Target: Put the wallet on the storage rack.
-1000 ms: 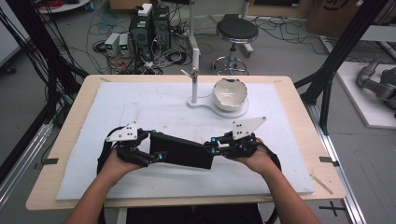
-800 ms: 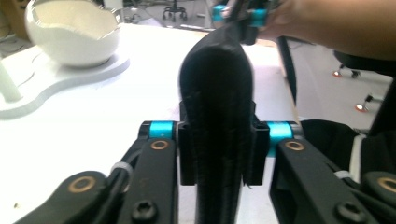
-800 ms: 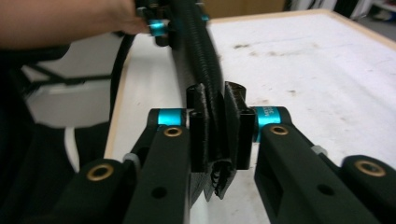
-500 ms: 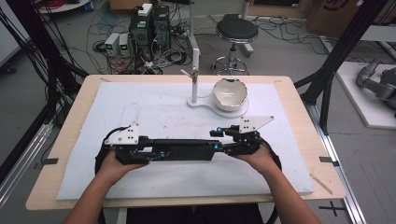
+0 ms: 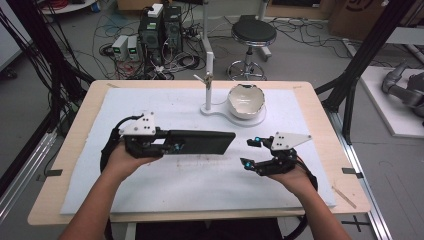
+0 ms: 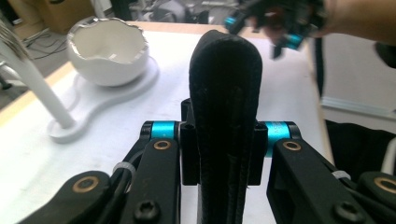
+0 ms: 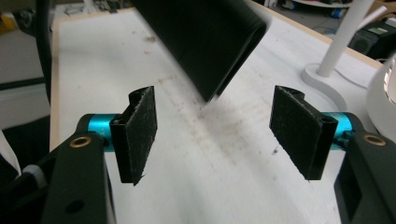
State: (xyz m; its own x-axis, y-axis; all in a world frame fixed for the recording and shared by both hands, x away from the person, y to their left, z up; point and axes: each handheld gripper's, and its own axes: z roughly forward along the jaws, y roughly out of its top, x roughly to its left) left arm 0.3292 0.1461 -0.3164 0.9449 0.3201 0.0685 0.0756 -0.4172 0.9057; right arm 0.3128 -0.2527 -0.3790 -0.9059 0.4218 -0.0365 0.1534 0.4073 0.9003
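Jaws of the left gripper (image 5: 167, 145) clamp one end of a black flat case (image 5: 205, 142), held level above the white mat (image 5: 200, 175) — in front of the eggshell-shaped bowl (image 5: 246, 101). Right gripper (image 5: 250, 152), nearer the bowl's right side, has just been opening — jaws wide, nothing between them, clear of the case's free end.

The black case (image 5: 200, 142) is a long, flat, soft-looking pouch with rounded ends and a stitched edge. It is held level, clear of the white tabletop (image 5: 210, 185), left of the frame's centre in the high view. One end sits clamped in the left hand-held gripper (image 5: 167, 145); the other end points right, free.
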